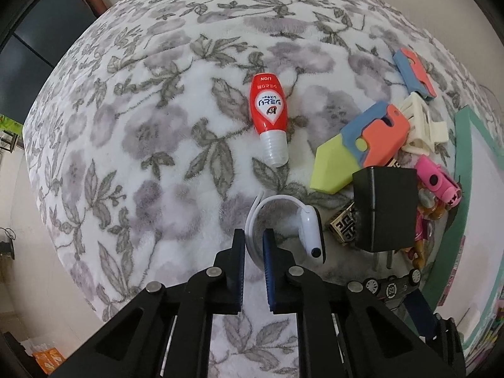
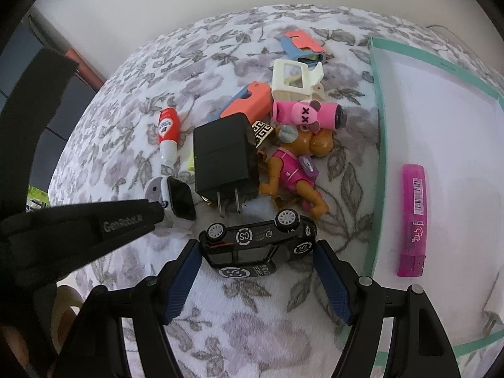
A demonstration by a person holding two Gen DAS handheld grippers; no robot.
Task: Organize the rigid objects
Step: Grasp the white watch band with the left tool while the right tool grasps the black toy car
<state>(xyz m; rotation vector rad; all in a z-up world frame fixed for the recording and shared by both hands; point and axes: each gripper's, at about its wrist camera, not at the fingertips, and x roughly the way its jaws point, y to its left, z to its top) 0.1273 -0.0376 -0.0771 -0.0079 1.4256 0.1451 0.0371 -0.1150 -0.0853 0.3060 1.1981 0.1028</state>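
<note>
Toys lay in one pile on the flowery blanket (image 1: pixel 151 145). The left claw (image 1: pixel 253 245) was pinched tight on the band of one white watch (image 1: pixel 310 233). One red bottle (image 1: pixel 267 110) lay beyond it. The right claw (image 2: pixel 256 264) stood wide open around one black toy car (image 2: pixel 258 242), not squeezing it. One pink marker (image 2: pixel 412 220) lay in one green-edged tray (image 2: pixel 376 170) to its right.
</note>
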